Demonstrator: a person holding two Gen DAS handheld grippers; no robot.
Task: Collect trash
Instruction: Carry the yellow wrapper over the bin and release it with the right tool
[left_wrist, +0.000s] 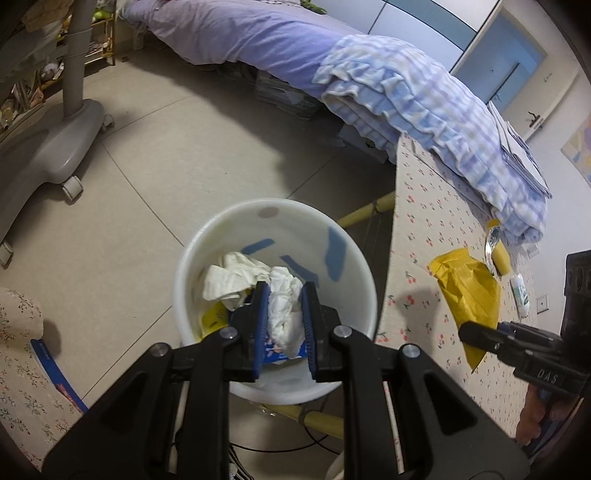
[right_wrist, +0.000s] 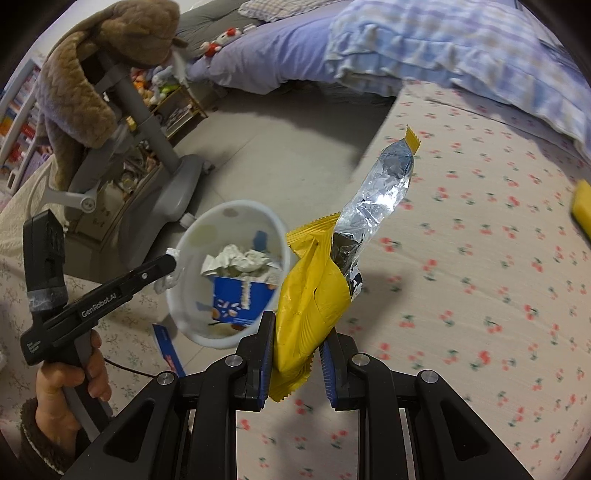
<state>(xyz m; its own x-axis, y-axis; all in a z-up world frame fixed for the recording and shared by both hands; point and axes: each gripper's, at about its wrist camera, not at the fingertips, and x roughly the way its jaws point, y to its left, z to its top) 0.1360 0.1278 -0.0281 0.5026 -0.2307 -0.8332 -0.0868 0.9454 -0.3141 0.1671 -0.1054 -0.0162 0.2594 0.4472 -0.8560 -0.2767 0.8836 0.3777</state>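
A white round bin (left_wrist: 364, 291) stands on the floor beside the table; it also shows in the right wrist view (right_wrist: 177, 306). It holds crumpled tissues (left_wrist: 229, 278) and a blue box (right_wrist: 240, 299). My left gripper (left_wrist: 284, 295) is shut on a crumpled white tissue (left_wrist: 284, 310) right over the bin. My right gripper (right_wrist: 299, 328) is shut on a yellow snack wrapper (right_wrist: 310, 295) with a silver foil lining (right_wrist: 380, 192) and holds it above the table; the wrapper also shows in the left wrist view (left_wrist: 467, 295).
The table has a cherry-print cloth (right_wrist: 461, 295). A folded checked blanket (left_wrist: 424, 103) lies on its far end. A yellow object (left_wrist: 501, 254) and a small white tube (left_wrist: 520, 291) lie on the table. A grey chair base (left_wrist: 55, 147) stands on the floor. A bed (left_wrist: 251, 33) is behind.
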